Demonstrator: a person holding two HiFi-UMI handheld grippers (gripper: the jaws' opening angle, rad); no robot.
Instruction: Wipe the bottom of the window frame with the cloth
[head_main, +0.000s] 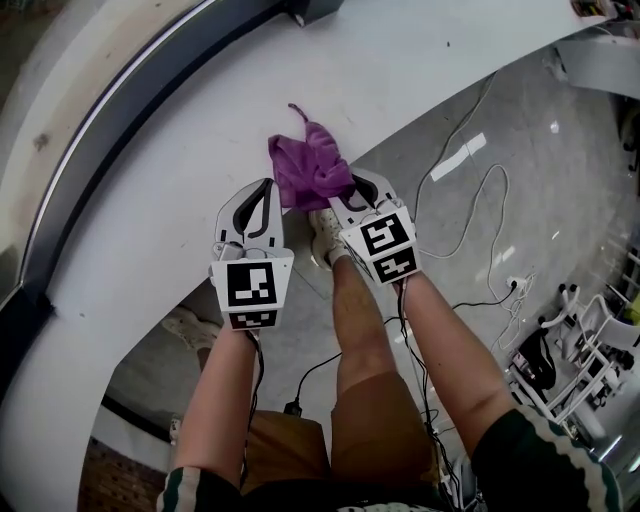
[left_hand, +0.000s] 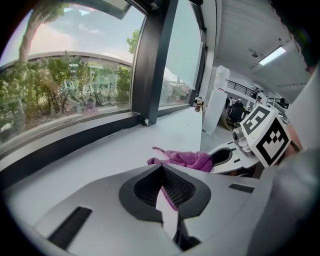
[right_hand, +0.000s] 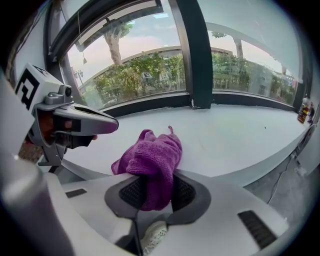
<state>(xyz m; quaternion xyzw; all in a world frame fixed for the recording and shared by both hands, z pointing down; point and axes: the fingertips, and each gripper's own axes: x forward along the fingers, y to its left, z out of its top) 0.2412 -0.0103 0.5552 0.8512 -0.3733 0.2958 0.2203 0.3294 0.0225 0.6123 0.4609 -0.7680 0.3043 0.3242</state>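
Right gripper view showed the right gripper (right_hand: 157, 192) clamped on the near end of the purple cloth (right_hand: 150, 160), a fold of it pinched between the dark pads and the rest bunched up ahead of the jaws. Head view placed that bunch over the near edge of the white sill (head_main: 200, 130); whether it pressed on the surface could not be told. The left gripper (head_main: 262, 190) hung just beside it, its jaws drawn together on nothing and its tips near the cloth's left side.

Beyond the cloth lay the broad bare sill, and past that the dark bottom rail of the window frame (right_hand: 150, 105), curving along under the glass to a dark upright post (right_hand: 195, 55).

The wipe itself looked not yet begun, since cloth and rail were well apart. To do it well, the right gripper would probably need to carry the bunch across the sill and meet the rail cloth first, so that no hard plastic scraped it. The grip looked shallow, so light, steady pressure seemed wiser than hard scrubbing, which could drag the fold out. Long strokes following the curve, ending in the corner at the post, would likely cover most. The left gripper was best kept clear.
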